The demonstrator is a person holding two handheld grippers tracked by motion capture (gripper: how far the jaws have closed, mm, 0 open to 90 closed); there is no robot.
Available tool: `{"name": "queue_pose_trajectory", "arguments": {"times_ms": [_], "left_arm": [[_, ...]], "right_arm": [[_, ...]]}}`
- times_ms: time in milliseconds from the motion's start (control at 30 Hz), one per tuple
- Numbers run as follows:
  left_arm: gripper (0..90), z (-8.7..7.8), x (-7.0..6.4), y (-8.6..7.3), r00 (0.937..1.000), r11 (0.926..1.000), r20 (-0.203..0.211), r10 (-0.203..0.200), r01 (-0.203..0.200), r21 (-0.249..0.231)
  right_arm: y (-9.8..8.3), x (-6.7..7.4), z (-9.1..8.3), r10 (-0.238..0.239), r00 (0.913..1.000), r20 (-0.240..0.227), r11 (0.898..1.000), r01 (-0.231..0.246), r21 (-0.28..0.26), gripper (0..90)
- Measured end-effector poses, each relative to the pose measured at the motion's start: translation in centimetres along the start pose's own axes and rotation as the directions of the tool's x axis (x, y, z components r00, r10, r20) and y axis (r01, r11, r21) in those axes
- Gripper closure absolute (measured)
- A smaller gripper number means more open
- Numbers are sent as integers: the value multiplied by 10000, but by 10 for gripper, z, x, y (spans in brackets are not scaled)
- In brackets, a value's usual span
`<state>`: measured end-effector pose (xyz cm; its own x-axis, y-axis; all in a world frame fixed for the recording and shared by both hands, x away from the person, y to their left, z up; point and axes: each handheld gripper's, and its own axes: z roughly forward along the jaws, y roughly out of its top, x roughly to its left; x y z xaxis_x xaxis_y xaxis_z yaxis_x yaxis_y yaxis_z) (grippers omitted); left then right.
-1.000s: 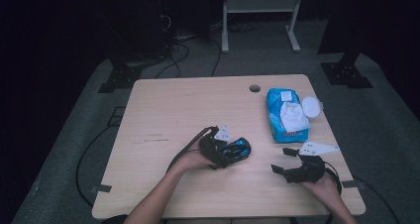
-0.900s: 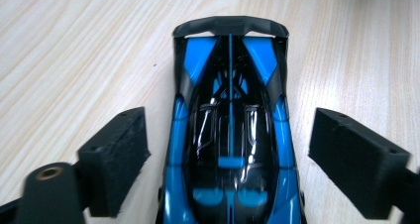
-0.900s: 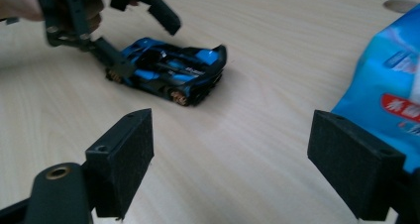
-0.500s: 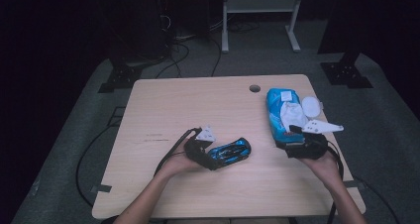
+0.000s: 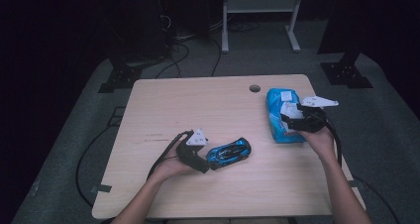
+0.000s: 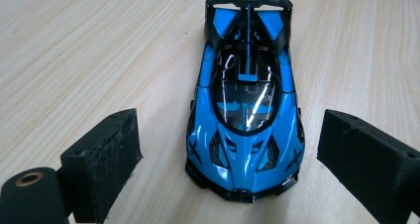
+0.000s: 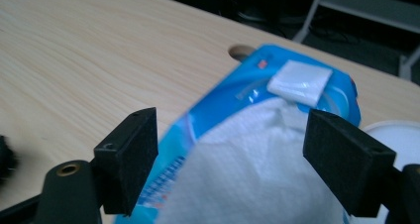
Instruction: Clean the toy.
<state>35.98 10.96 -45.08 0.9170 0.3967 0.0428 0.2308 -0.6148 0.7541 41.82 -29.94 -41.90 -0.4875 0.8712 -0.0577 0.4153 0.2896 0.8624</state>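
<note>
A blue and black toy car lies on the wooden table. My left gripper sits just behind it, open. Its jaws have just been opening, and the car's end lies between the pads with a gap on each side. At the right, a blue wipes pack lies flat with a white wipe sticking out of it. My right gripper hovers over the pack, open, with the wipe between its pads but untouched.
A round cable hole sits in the table just behind the pack. A white round object lies beside the pack on its far side. Cables and stand legs are on the floor beyond the table.
The right gripper has travelled from the table's front right corner up to the wipes pack. The left gripper has drawn back from the car, which now rests free on the table.
</note>
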Motion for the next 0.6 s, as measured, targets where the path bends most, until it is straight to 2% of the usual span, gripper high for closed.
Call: {"name": "queue_pose_trajectory", "arguments": {"times_ms": [100, 267, 367, 500, 600], "left_arm": [[76, 3, -2, -1, 9999, 9998, 37, 127, -128, 181], [76, 4, -3, -1, 9999, 9999, 35, 169, -169, 17], [76, 4, -3, 1, 9996, 9996, -16, 267, -268, -54], [76, 3, -2, 1, 9997, 9997, -54, 238, -238, -106], [76, 4, -2, 1, 9998, 9998, -51, 216, -216, -26]], "right_arm": [[-6, -6, 8, 358, 9993, 93, 9989, -360, 285, 249], [-10, -8, 15, 503, 9981, 356, 9971, -523, 552, 417], [-11, -9, 15, 801, 9955, 506, 9952, -827, 517, 543], [-11, -8, 17, 521, 9969, 595, 9955, -565, 755, 708], [-12, -9, 16, 558, 9975, 436, 9951, -592, 787, 816]]}}
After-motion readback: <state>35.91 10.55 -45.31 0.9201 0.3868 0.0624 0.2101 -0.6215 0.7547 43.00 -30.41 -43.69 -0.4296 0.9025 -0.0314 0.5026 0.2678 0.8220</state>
